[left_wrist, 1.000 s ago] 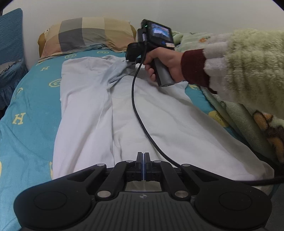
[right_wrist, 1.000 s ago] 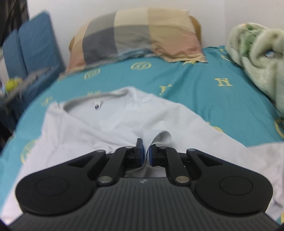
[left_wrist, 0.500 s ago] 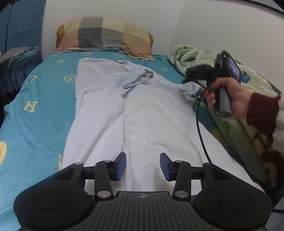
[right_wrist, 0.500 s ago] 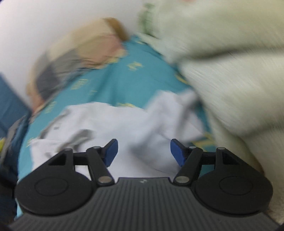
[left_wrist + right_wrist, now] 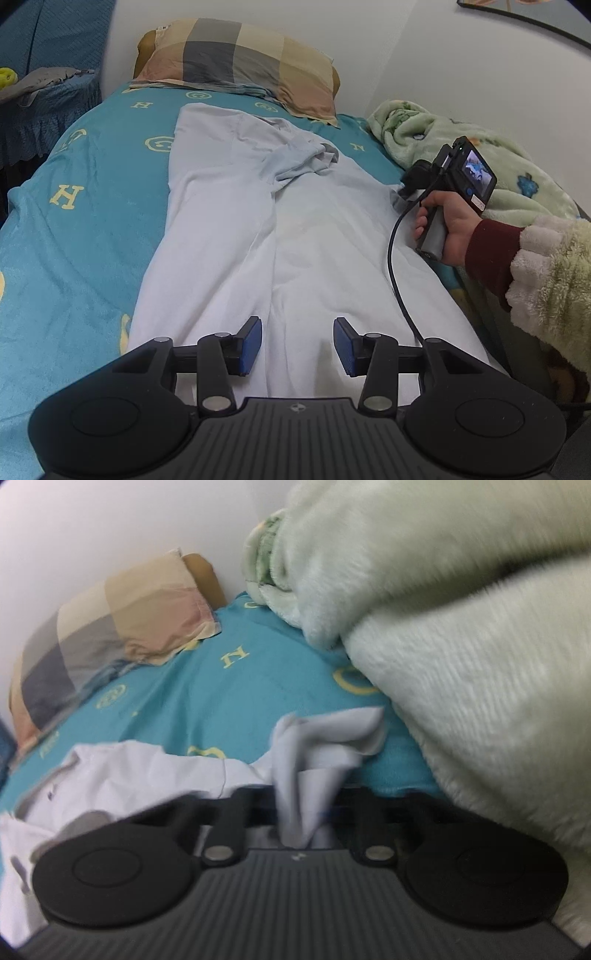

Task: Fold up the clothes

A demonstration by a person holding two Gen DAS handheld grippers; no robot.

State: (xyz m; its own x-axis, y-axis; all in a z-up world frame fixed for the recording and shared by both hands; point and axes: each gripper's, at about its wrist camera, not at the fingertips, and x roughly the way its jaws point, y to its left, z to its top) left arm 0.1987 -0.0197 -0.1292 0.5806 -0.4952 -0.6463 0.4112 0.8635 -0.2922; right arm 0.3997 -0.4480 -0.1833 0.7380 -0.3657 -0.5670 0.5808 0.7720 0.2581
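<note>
A pale white shirt (image 5: 314, 240) lies lengthwise on the teal bed sheet (image 5: 74, 221), with its left side folded over the middle and a sleeve bunched near the collar. My left gripper (image 5: 297, 345) hovers open over the bottom hem with nothing between its blue pads (image 5: 251, 345). A hand (image 5: 450, 221) holds my right gripper (image 5: 408, 186) at the shirt's right edge. In the blurred right wrist view, the right gripper (image 5: 306, 812) is shut on the right sleeve (image 5: 332, 734), which stands up in a bunch between the fingers.
A checked pillow (image 5: 243, 62) lies at the head of the bed. A fluffy green blanket (image 5: 443, 136) is heaped along the right side, close to the right gripper (image 5: 461, 664). A black cable (image 5: 393, 266) trails across the shirt. Blue furniture (image 5: 44, 103) stands at the left.
Both grippers let go of the folded-over left side and opened. The right gripper swung across to the shirt's right edge and closed on the right sleeve. The left one drew back and stays open.
</note>
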